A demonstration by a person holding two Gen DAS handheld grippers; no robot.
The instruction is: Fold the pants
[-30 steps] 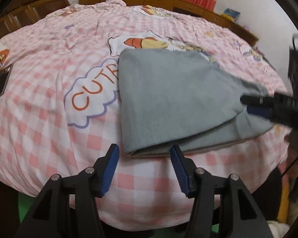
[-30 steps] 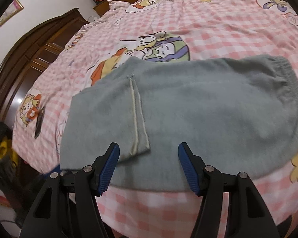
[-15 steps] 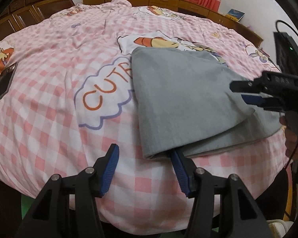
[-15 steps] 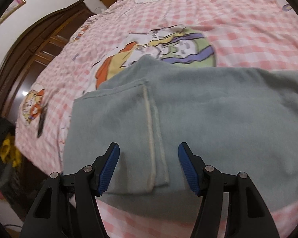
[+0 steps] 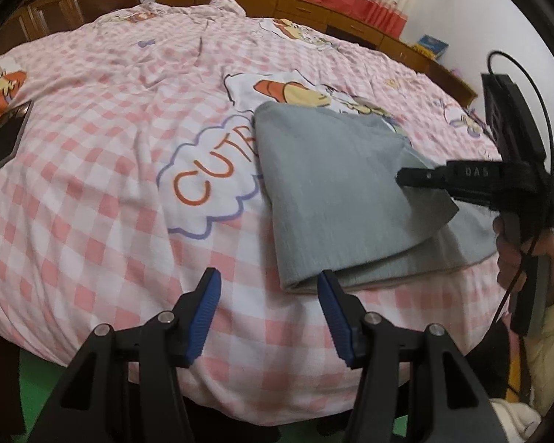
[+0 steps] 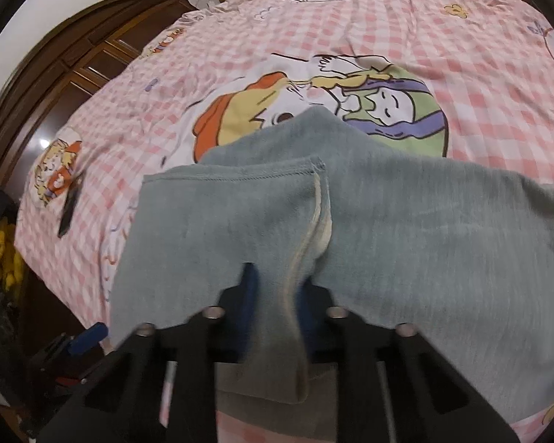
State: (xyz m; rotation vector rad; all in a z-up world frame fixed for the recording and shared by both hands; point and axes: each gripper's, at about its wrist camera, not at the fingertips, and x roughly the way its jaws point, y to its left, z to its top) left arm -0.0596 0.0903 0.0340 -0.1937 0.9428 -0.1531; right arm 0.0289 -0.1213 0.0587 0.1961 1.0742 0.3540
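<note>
At lower centre, the folded grey fleece pants [image 6: 406, 229] are being clamped at their cuff edge by the closing right gripper [image 6: 277, 295] for another fold, while the left gripper [image 5: 267, 306] is held half-open and empty at the fold's near corner.

We see a pink checked bed [image 5: 92, 192] bearing grey folded pants [image 5: 336, 192] and a dark phone [image 5: 5, 140].

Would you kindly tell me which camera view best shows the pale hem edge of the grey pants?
The right wrist view: the pale hem edge runs up its centre. The left wrist view shows only the folded pants, hem unseen.
</note>
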